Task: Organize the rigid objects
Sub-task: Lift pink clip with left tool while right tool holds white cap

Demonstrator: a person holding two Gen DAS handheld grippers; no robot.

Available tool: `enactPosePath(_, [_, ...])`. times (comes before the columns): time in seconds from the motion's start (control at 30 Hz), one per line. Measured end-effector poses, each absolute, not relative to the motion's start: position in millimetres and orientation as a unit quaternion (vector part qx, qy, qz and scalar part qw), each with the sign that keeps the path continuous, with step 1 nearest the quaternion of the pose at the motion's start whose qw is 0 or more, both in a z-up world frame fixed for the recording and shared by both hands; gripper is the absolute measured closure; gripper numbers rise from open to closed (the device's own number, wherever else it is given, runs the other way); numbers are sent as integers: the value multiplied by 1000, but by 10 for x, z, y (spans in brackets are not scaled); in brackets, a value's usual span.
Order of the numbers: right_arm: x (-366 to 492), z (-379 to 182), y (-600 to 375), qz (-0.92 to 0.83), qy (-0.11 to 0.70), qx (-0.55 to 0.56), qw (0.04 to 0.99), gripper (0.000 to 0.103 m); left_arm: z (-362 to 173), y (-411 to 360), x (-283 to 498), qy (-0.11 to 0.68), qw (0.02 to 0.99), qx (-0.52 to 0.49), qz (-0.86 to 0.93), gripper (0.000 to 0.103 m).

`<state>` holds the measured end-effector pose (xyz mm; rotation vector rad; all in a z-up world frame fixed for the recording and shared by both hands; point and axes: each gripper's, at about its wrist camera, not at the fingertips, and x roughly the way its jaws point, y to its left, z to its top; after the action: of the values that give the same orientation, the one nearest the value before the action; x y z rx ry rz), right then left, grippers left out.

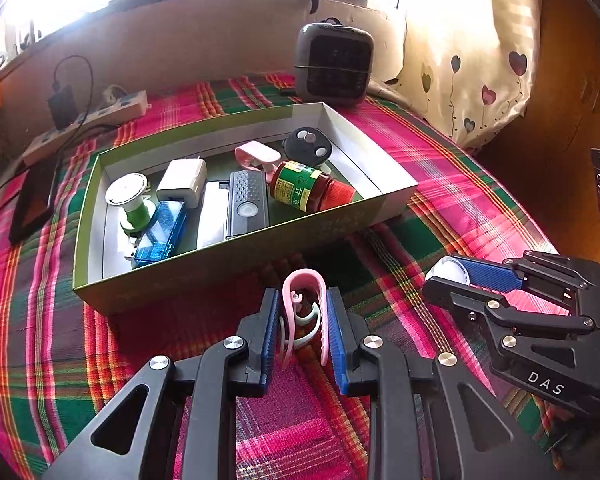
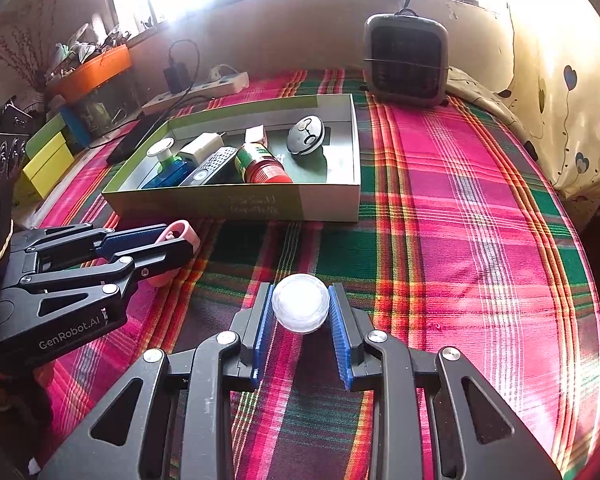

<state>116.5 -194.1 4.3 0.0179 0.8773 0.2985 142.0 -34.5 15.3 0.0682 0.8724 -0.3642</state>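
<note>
Left gripper: clamped on pink plastic clip, long axis along the fingers, rounded end toward green cardboard box.
Right gripper: closed on clear round plastic jar, above plaid cloth.
Right wrist view only: orange tray, far left.

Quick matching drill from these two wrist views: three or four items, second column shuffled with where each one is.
Items:
1. pink plastic clip
2. clear round plastic jar
3. red-capped glass bottle with green label
4. dark square fan heater

Places:
A. lying in the green cardboard box
B. in the left gripper
C. standing behind the box
D. in the right gripper

Pairs: 1-B, 2-D, 3-A, 4-C
</note>
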Motion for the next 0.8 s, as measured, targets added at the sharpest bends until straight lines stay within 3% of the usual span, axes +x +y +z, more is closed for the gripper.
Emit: enactPosePath(0.8, [1155,53,-1626,171,424,-8,889,75,221,-67,1234,404,903,28,-145,81])
